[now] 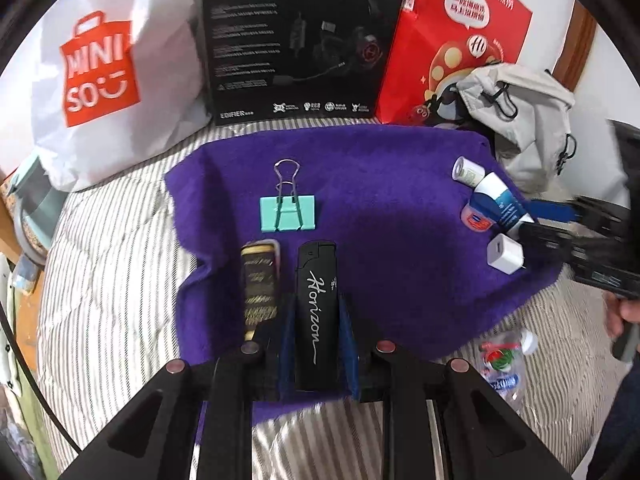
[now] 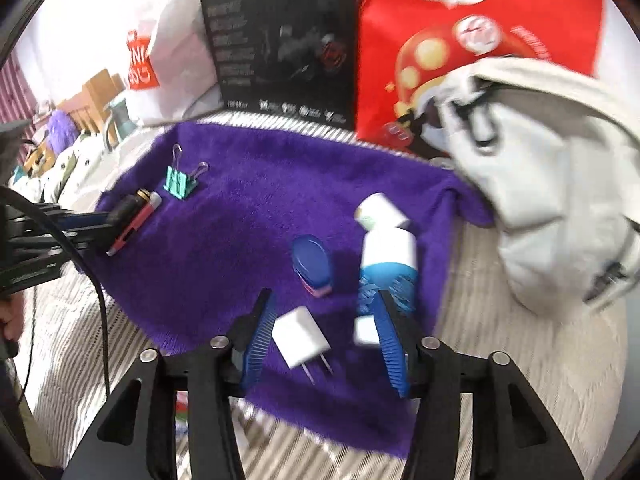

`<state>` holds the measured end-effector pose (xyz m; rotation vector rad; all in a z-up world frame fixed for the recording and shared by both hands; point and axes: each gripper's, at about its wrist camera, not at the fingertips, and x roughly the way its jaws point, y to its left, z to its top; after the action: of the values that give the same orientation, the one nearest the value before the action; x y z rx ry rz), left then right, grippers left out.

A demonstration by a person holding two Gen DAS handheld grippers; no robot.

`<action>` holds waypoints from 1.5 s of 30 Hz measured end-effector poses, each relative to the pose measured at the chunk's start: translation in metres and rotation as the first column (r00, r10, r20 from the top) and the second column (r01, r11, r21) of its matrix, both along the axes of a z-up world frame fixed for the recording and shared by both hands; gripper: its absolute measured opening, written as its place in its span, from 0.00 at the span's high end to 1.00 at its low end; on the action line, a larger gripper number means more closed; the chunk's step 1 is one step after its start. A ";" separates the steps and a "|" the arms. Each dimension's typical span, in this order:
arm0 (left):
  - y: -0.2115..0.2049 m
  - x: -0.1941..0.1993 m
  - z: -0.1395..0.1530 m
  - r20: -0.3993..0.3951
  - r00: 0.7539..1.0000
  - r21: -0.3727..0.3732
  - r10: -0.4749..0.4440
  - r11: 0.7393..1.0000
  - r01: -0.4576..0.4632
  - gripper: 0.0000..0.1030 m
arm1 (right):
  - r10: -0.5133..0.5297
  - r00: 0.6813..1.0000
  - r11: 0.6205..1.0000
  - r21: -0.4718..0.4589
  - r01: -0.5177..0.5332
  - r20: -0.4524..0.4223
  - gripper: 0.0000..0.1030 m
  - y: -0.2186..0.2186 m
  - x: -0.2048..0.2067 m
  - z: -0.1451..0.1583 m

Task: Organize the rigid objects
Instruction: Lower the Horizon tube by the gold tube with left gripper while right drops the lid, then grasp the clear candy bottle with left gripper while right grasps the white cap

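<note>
A purple cloth (image 1: 400,200) lies on a striped bed. My left gripper (image 1: 316,298) is shut on a black "Horizon" lighter (image 1: 316,320), with a finger tight on each side. A gold-patterned lighter (image 1: 260,284) lies just left of it, and a teal binder clip (image 1: 287,214) sits beyond. My right gripper (image 2: 323,294) stands open over a white charger plug (image 2: 300,338). Its right finger (image 2: 390,340) is against a white-and-blue tube (image 2: 388,264). A blue tin (image 2: 312,262) and a small white bottle (image 2: 380,210) lie ahead of it.
Standing along the back are a white Miniso bag (image 1: 100,68), a black box (image 1: 300,40) and a red bag (image 1: 460,32). A grey backpack (image 2: 552,184) slumps at the cloth's right edge. A crushed plastic bottle (image 1: 504,364) lies on the striped sheet (image 1: 112,260).
</note>
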<state>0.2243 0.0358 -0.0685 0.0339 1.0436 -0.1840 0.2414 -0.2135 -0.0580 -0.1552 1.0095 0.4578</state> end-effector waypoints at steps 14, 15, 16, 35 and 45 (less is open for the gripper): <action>-0.020 0.023 -0.030 -0.050 0.999 0.090 -0.014 0.996 0.019 0.80 | -0.112 0.994 0.987 0.119 0.112 -0.008 0.46 -0.064 -0.084 0.023; -0.020 0.023 -0.030 -0.051 0.999 0.091 -0.013 0.996 0.018 0.80 | -0.119 0.993 0.985 0.122 0.120 -0.011 0.46 -0.068 -0.089 0.022; -0.020 0.023 -0.029 -0.050 0.999 0.092 -0.012 0.996 0.017 0.80 | -0.127 0.992 0.984 0.126 0.128 -0.015 0.46 -0.072 -0.096 0.022; -0.065 -0.058 0.038 0.055 0.995 0.063 -0.082 0.995 0.078 0.34 | -0.212 0.974 0.963 0.154 0.221 -0.074 0.46 -0.113 -0.152 0.007; -0.129 -0.069 -0.022 -0.061 0.983 0.073 -0.173 0.982 0.177 0.34 | -0.212 0.975 0.961 0.168 0.220 -0.063 0.41 -0.119 -0.189 0.008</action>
<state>0.1553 -0.0933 -0.0901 0.1926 1.1024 -0.3050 0.0526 -0.3327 -0.0496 0.1220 1.0116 0.3483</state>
